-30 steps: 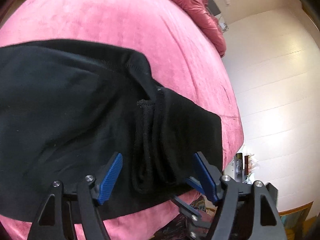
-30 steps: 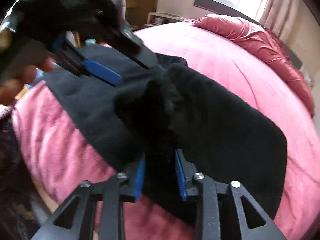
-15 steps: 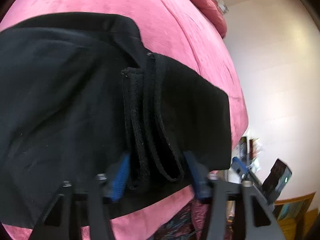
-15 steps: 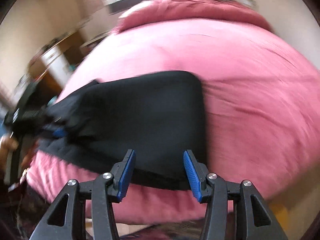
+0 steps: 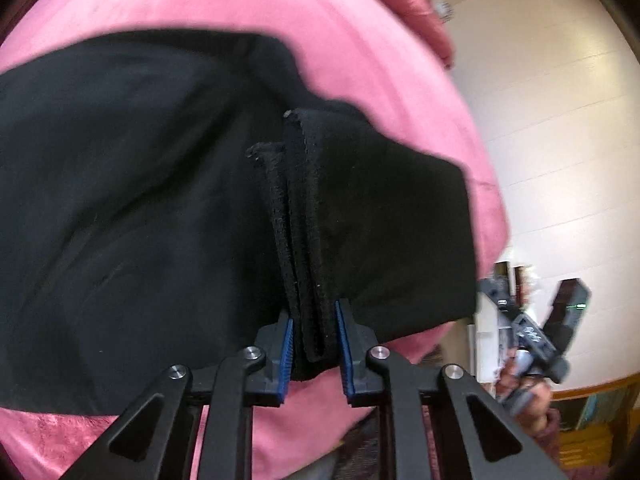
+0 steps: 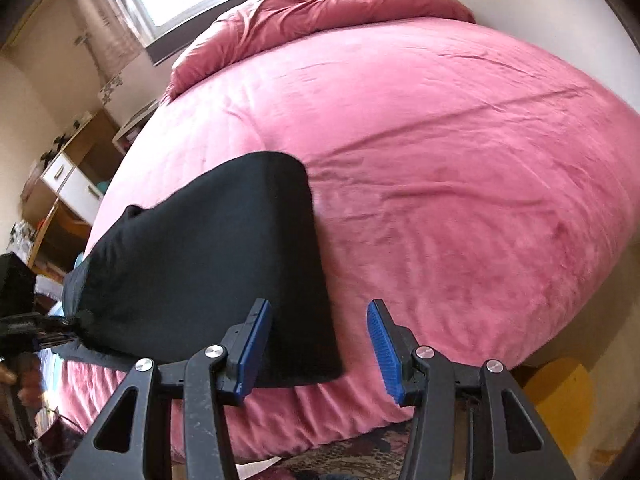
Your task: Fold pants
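Black pants [image 5: 140, 200] lie folded on a pink bed [image 5: 240, 4] near its front edge. My left gripper [image 5: 314, 350] is shut on a bunched stack of the pants' hem edges [image 5: 304, 248] at the near side. In the right wrist view the pants [image 6: 208, 264] lie flat at the lower left. My right gripper [image 6: 320, 350] is open and empty, its left finger just over the pants' near right corner. The right gripper also shows in the left wrist view [image 5: 532, 332], held off the bed's right edge.
The bed [image 6: 440, 160] stretches far back to a rumpled red duvet [image 6: 340, 4]. A wooden desk with drawers [image 6: 68, 176] stands to the left. White wall [image 5: 560, 120] and a patterned rug [image 6: 340, 456] lie beyond the bed's edge.
My left gripper closed on the bunched hem edges. My right gripper let go of the pants, opened, and swung away to the pants' right end.
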Demonstrator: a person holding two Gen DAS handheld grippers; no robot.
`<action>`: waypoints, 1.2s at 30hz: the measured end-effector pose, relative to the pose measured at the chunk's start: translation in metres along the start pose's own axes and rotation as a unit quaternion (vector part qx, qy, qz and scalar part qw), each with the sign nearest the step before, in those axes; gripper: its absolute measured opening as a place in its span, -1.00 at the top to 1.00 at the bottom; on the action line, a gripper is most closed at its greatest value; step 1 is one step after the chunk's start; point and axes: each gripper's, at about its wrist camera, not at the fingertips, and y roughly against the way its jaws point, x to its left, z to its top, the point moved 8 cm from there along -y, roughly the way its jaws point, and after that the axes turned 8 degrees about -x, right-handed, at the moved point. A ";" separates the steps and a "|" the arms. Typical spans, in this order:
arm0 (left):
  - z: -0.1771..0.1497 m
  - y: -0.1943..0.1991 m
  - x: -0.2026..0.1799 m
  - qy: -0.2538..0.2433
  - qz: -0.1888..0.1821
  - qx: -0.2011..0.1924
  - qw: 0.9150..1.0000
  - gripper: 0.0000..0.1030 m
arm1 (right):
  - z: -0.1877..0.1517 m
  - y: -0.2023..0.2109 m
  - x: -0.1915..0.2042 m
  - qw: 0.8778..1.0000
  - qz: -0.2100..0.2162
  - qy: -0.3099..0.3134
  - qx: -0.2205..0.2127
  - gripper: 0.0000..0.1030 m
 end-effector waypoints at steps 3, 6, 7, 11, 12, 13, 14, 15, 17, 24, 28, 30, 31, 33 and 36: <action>0.003 -0.005 0.008 0.027 -0.009 -0.005 1.000 0.62 | -0.007 -0.011 0.000 0.999 -0.017 0.023 0.039 0.02; 0.002 -0.001 0.006 0.003 0.003 -0.012 1.000 0.58 | -0.011 -0.015 -0.003 0.997 -0.024 0.046 0.062 0.01; 0.002 0.000 0.005 -0.004 0.008 -0.014 1.000 0.57 | -0.010 -0.015 -0.005 0.997 -0.026 0.047 0.063 0.01; 0.006 0.001 -0.007 -0.010 0.014 -0.023 1.000 0.55 | 0.005 0.005 0.001 0.998 -0.019 0.056 0.031 0.01; 0.009 0.004 -0.003 -0.013 0.015 -0.026 0.999 0.55 | 0.007 0.008 0.007 0.998 -0.009 0.059 0.027 0.01; 0.006 0.007 -0.001 -0.018 0.018 -0.026 0.999 0.52 | 0.008 0.009 0.013 0.998 0.001 0.065 0.026 0.01; 0.005 0.005 0.004 -0.021 0.025 -0.025 0.999 0.48 | 0.007 0.009 0.022 0.996 0.005 0.079 0.026 0.01; 0.005 0.005 0.005 -0.016 0.023 -0.024 0.999 0.47 | 0.007 0.007 0.029 0.995 0.001 0.096 0.023 0.01; 0.004 0.007 0.006 -0.007 0.017 -0.027 0.999 0.42 | 0.004 -0.004 0.045 0.992 0.005 0.119 0.028 0.01; 0.003 0.026 0.013 -0.040 0.038 -0.043 0.998 0.33 | 0.004 -0.028 0.075 0.980 -0.014 0.192 0.050 -0.04; 0.004 0.039 0.009 -0.057 0.062 -0.062 0.995 0.28 | 0.027 -0.033 0.121 0.978 0.043 0.200 0.032 -0.04; 0.003 0.046 0.011 -0.069 0.080 -0.075 0.992 0.27 | 0.026 -0.042 0.141 0.976 0.062 0.206 0.038 -0.04; 0.004 0.049 0.012 -0.073 0.089 -0.080 0.990 0.27 | 0.026 -0.048 0.152 0.974 0.069 0.213 0.040 -0.04; 0.004 0.059 0.017 -0.079 0.115 -0.094 0.986 0.27 | 0.024 -0.059 0.174 0.971 0.077 0.224 0.041 -0.04; 0.002 0.075 0.028 -0.091 0.149 -0.112 0.978 0.27 | 0.019 -0.083 0.192 0.970 0.084 0.219 0.060 -0.05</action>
